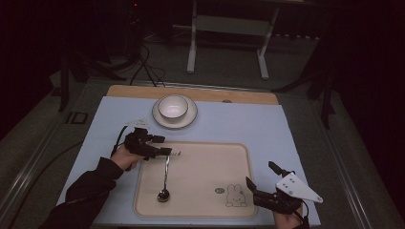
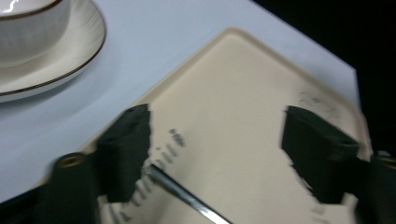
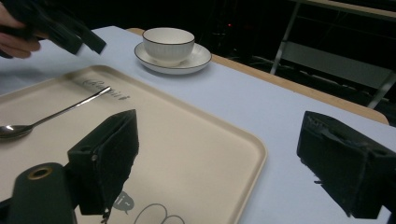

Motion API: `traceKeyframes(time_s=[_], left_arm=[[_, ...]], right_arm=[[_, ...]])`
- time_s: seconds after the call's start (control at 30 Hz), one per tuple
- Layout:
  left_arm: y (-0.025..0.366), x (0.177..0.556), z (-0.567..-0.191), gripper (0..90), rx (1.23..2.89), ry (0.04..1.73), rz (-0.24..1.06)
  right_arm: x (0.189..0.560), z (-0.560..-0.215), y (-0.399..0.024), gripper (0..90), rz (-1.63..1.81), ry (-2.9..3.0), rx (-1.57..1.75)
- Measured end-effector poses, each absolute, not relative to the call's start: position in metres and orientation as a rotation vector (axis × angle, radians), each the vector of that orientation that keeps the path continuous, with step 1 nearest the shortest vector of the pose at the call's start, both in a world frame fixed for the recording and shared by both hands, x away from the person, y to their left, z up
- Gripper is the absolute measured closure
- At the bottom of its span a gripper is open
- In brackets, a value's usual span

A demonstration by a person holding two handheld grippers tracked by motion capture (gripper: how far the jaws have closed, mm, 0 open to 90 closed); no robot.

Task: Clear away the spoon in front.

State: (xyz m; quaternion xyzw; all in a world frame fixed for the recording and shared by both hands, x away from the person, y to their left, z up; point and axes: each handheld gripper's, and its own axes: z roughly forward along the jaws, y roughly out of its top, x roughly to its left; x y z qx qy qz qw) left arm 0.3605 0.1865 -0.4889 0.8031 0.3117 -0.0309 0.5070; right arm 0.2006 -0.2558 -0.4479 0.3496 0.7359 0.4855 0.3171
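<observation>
Your left tongs [image 1: 165, 145] hover wide open and empty over the handle tip of the spoon [image 1: 165, 180] on the tray [image 1: 239, 157] near the bench's front edge, right tongs [image 1: 260, 183] open, empty at the tray's front-right corner; likely next, close on the handle.

There's cursive lettering printed on the beige tray [image 3: 210, 140] near its far edge, just past the spoon's handle tip [image 3: 105, 91]. From the right gripper view it seems to end in "it", but the word won't come clear. A small round mark beside the rabbit drawing [image 1: 237, 195] is too tiny to read.
</observation>
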Motion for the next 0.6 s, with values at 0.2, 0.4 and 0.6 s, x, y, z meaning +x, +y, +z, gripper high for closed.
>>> traceKeyframes(time_s=[0.2, 0.4, 0.6], left_arm=[[0.187, 0.34, -0.478, 0.2, 1.924, 0.746, 0.009], [0.187, 0.329, -0.469, 0.2, 1.886, 0.756, 0.096], [0.191, 0.32, -0.465, 0.2, 1.869, 0.762, 0.126]], right_arm=[[0.201, -0.448, -0.256, 12.7, 1.279, 1.939, 0.922], [0.202, -0.449, -0.256, 12.7, 1.277, 1.94, 0.922], [0.201, -0.448, -0.256, 12.7, 1.278, 1.936, 0.925]])
